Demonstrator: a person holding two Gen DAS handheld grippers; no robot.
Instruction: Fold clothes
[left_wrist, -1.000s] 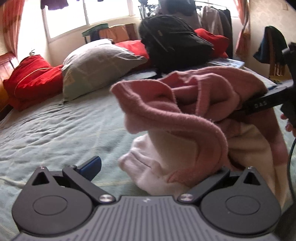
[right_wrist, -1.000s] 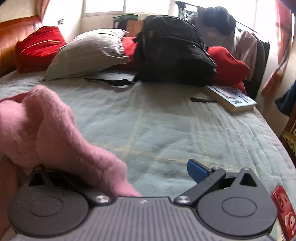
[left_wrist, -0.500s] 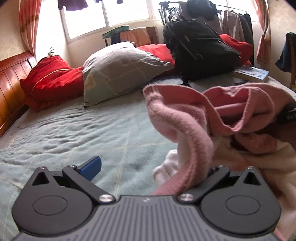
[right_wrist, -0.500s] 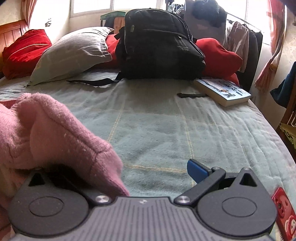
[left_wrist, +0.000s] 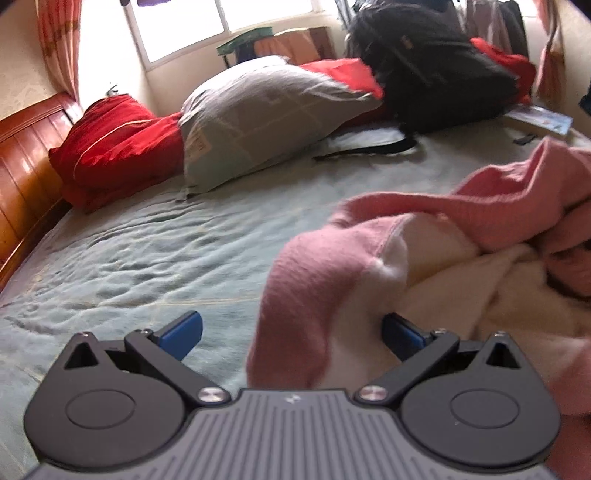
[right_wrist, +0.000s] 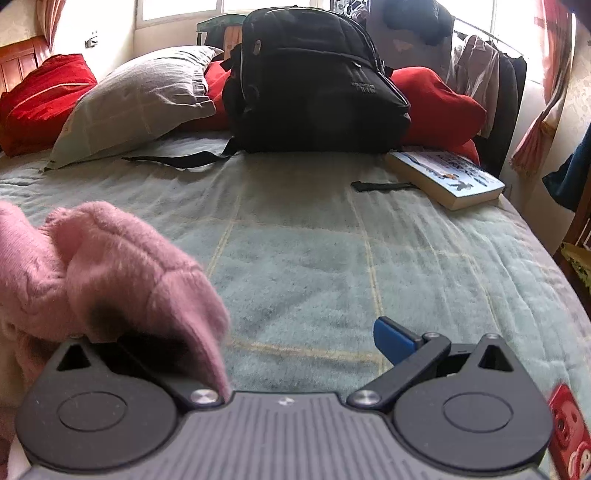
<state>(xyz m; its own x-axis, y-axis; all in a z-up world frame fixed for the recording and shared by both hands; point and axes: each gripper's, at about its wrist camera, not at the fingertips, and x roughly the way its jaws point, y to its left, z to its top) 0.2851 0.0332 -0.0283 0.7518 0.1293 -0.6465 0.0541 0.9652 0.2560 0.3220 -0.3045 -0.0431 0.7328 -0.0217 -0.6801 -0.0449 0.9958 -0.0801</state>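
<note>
pink fleece garment (left_wrist: 424, 258) is bunched on the bed (left_wrist: 147, 258) between your tools: right of the left hand-held gripper (left_wrist: 291, 332), left of the right hand-held gripper (right_wrist: 295, 339). both stand open, cloth draped over each inner finger, nothing clamped.

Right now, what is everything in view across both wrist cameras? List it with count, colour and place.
pink garment: 1, pink with cream lining, bunched on the near side of the bed, draped over both grippers
bed cover: 1, pale green, spread over the bed
pillow: 1, grey, at the head of the bed
red bedding: several pieces, red, along the head of the bed
backpack: 1, black, at the head of the bed
book: 1, blue-white cover, far right of the bed
headboard: 1, brown wood, left
left gripper: 1, black with blue pads, open
right gripper: 1, black with blue pads, open
</note>
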